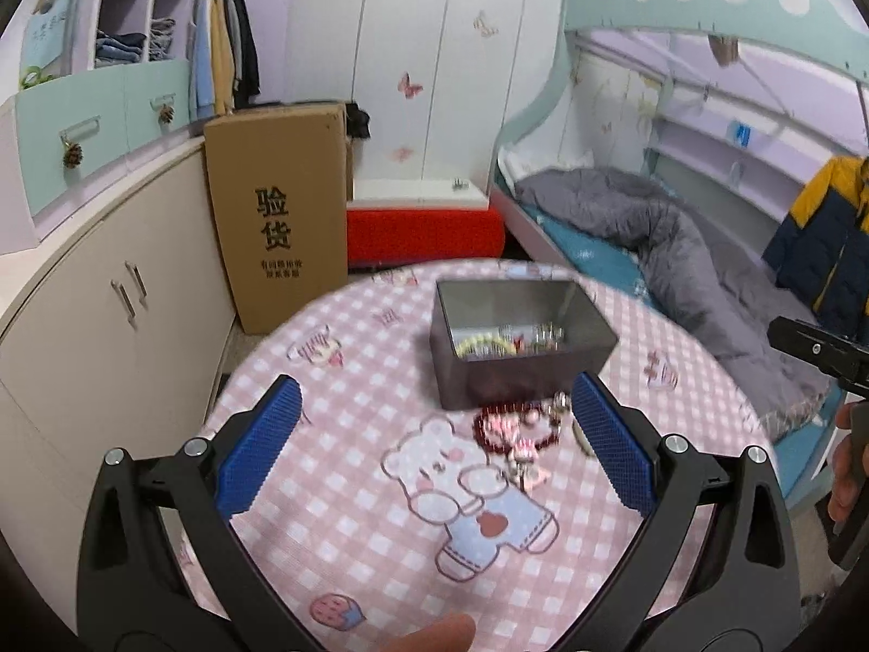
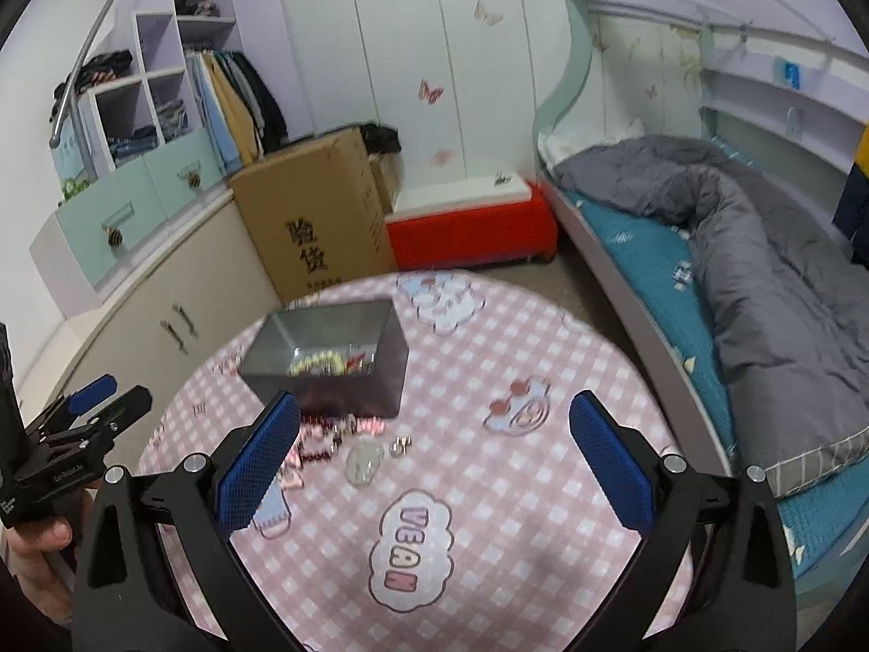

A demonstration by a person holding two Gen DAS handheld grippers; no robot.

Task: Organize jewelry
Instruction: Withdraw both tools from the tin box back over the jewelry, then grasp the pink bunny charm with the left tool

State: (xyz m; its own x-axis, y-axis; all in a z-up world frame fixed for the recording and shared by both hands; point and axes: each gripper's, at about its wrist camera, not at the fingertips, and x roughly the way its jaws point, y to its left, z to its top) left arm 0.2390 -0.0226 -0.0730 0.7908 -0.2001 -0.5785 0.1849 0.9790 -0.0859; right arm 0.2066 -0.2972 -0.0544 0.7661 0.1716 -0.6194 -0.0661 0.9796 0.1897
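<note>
Two grippers spread, loose jewelry just ahead of the left one

Several loose pieces are seen on the pink checked tablecloth (image 1: 337, 516), heaped just on the near side of the dark metal tin (image 1: 521, 348). A dark red bead bracelet (image 1: 510, 426) is noted closest to the tin's near wall; small silvery pieces (image 1: 524, 462) lie just nearer the camera. In the right wrist view a clear roundish piece (image 2: 365, 464) and a small metal item (image 2: 401, 444) are recorded beside the same heap. A yellowish bead strand (image 1: 483, 345) and other items are already seen inside the tin.

Left gripper (image 1: 434, 434): fingers spread wide, nothing held. The heap is placed between its fingers, toward the right finger pad, slightly far of the tips. Right gripper (image 2: 434, 451): likewise spread and empty; the heap lies at its left pad, the clear piece inside the gap.

Judgement: the left gripper is judged nearer the bracelet, which lies almost straight ahead and a little right. The heap is strung left to right along the tin's near wall, so a short forward advance with a slight rightward shift would be called for. Motion blur prevents finer identification of the pieces.
</note>
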